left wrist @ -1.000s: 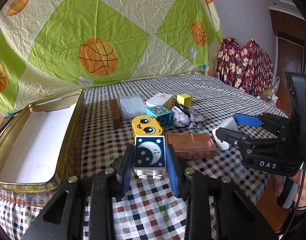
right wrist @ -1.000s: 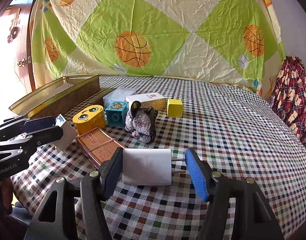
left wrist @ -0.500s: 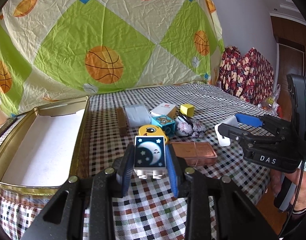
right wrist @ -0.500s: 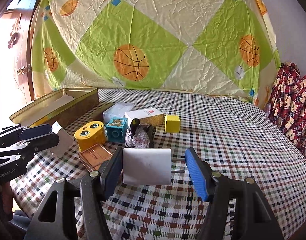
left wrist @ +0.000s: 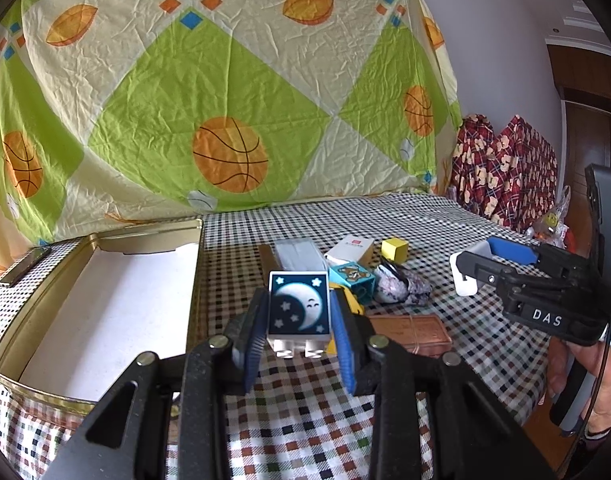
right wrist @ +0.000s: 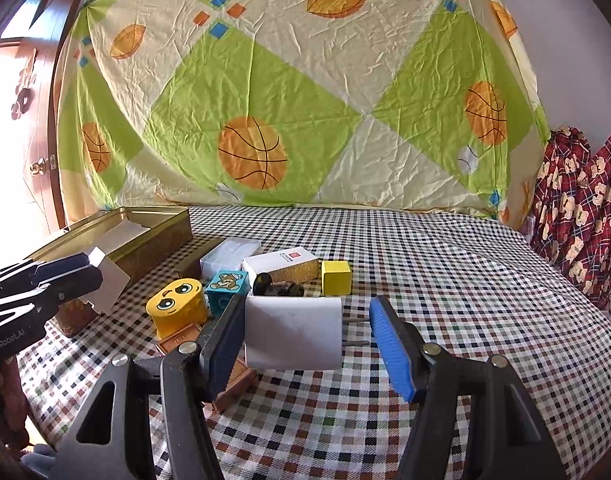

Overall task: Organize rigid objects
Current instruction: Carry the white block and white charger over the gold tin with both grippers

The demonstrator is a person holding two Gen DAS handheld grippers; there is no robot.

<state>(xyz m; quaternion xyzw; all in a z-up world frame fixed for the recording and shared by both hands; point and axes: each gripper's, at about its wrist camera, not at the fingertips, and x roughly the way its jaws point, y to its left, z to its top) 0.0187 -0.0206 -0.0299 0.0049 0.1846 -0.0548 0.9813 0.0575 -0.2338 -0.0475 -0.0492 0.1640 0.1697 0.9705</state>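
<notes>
1. Two views are given. From the left wrist, the moon block (left wrist: 299, 307) is seen clamped in the left claw (left wrist: 300, 334) above the counter (left wrist: 425, 220); the open tin (left wrist: 93, 304) lies to its left, nearer this hand.
2. From the right wrist, the white charger (right wrist: 292, 332) is held lengthwise, prongs rightward, in the right claw (right wrist: 307, 340); the tin (right wrist: 145, 232) is seen far left.
</notes>
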